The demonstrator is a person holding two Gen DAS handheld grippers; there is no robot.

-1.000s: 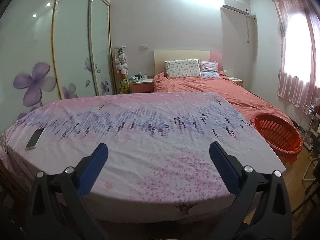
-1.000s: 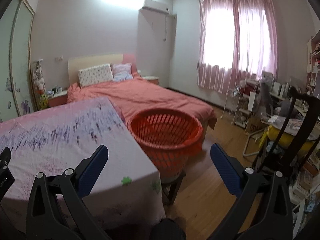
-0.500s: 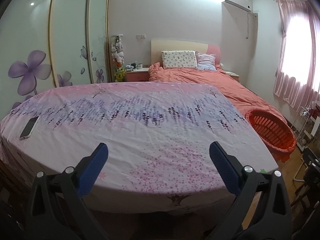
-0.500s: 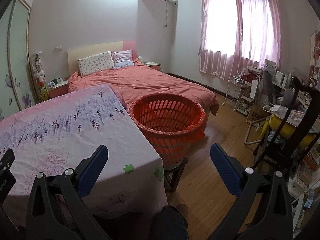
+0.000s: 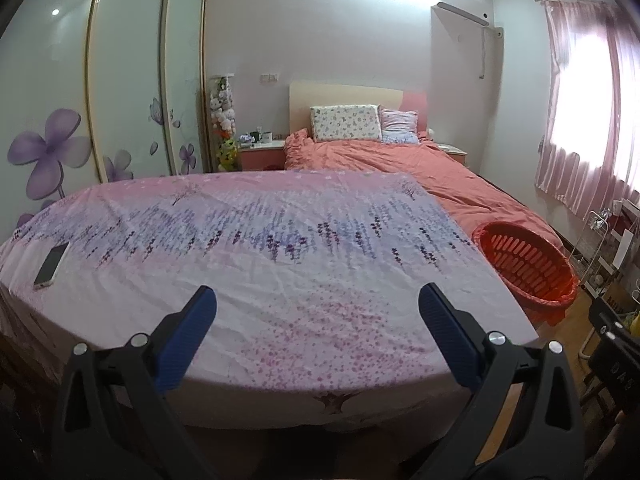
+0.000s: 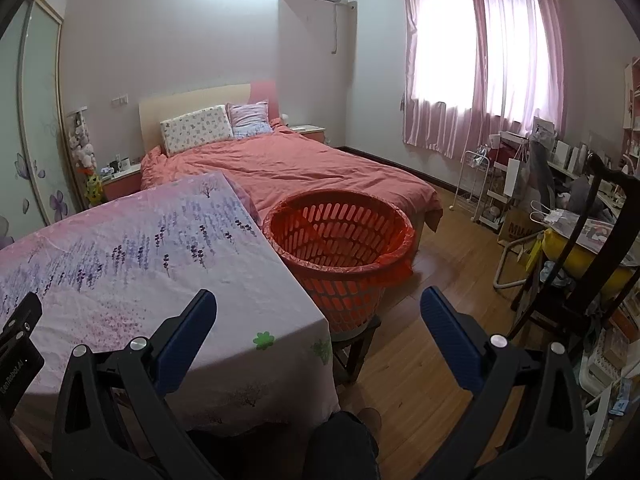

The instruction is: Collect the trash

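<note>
An orange slatted basket (image 6: 342, 248) with a red liner stands on a low stool at the table's right end; the left wrist view shows the basket (image 5: 528, 266) at far right. A table under a pink and lavender flowered cloth (image 5: 280, 248) fills the left wrist view and carries no trash that I can see. My left gripper (image 5: 318, 312) hangs open above the table's near edge, nothing between its blue pads. My right gripper (image 6: 318, 312) is open too, over the table's right corner (image 6: 280, 340), with the basket just beyond it.
A phone (image 5: 51, 265) lies at the table's left edge. A bed with an orange cover (image 6: 304, 168) stands behind the table. A dark chair (image 6: 592, 264), shelves and bags crowd the right side. Bare wood floor (image 6: 432, 320) lies right of the basket. A person's knee (image 6: 348, 440) shows below.
Both grippers have drawn back and risen a little, so the table and the basket look farther and lower in view. Both stayed open.
</note>
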